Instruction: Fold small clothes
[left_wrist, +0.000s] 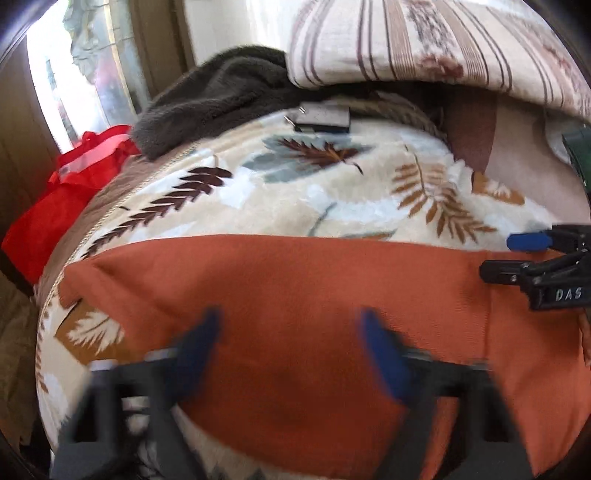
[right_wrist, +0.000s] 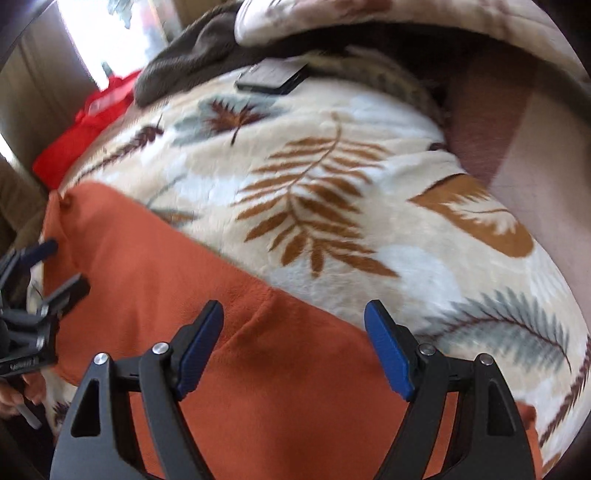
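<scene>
An orange cloth (left_wrist: 295, 295) lies flat on a leaf-patterned blanket (left_wrist: 295, 192); it also shows in the right wrist view (right_wrist: 177, 280). My left gripper (left_wrist: 291, 332) is open and empty, hovering over the cloth's middle, blurred. My right gripper (right_wrist: 293, 325) is open and empty above the cloth's right part near its far edge. The right gripper shows at the right edge of the left wrist view (left_wrist: 517, 254), open. The left gripper shows at the left edge of the right wrist view (right_wrist: 55, 266), open.
A red cloth (left_wrist: 70, 199) lies at the far left of the bed. A dark grey fleece (left_wrist: 221, 96) and a striped pillow (left_wrist: 443, 48) lie at the back. A dark flat case (left_wrist: 321, 118) rests on the blanket (right_wrist: 369, 221) behind the cloth.
</scene>
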